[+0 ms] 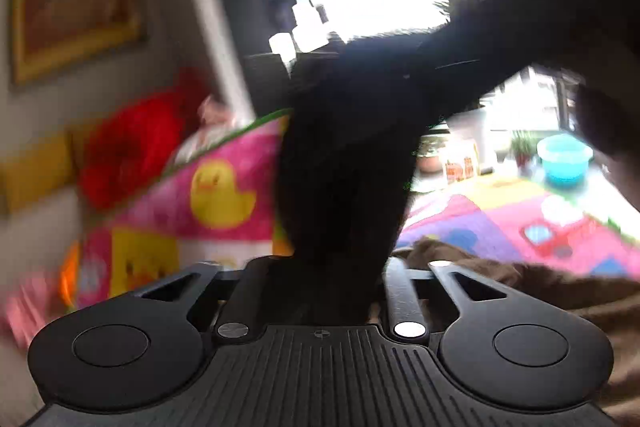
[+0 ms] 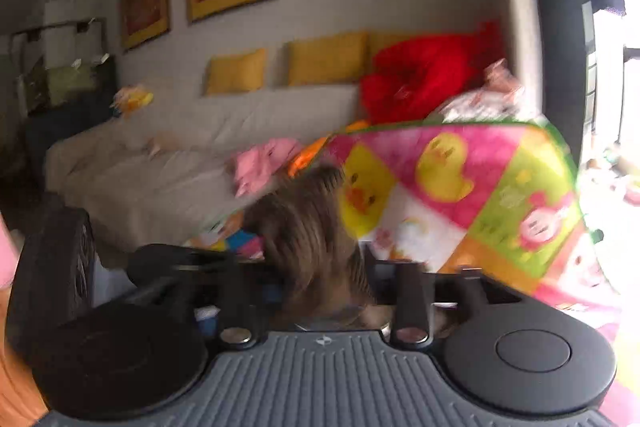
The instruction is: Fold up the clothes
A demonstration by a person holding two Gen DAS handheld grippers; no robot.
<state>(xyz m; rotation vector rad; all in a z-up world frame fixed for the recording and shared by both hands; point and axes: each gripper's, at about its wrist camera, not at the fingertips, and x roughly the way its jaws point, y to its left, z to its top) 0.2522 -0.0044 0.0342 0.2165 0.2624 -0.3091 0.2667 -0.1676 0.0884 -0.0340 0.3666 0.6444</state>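
A: What is shown in the left wrist view?
B: The left claw (image 1: 326, 267) is seen clamped on a dark garment (image 1: 352, 155), which is raised and stretched toward the upper right above the colourful play mat (image 1: 500, 219).

A: And in the right wrist view?
B: Brown cloth (image 2: 316, 239) is seen between the right claw (image 2: 320, 267) fingers; whether it is gripped cannot be told. A sofa (image 2: 180, 155) is blurred behind.
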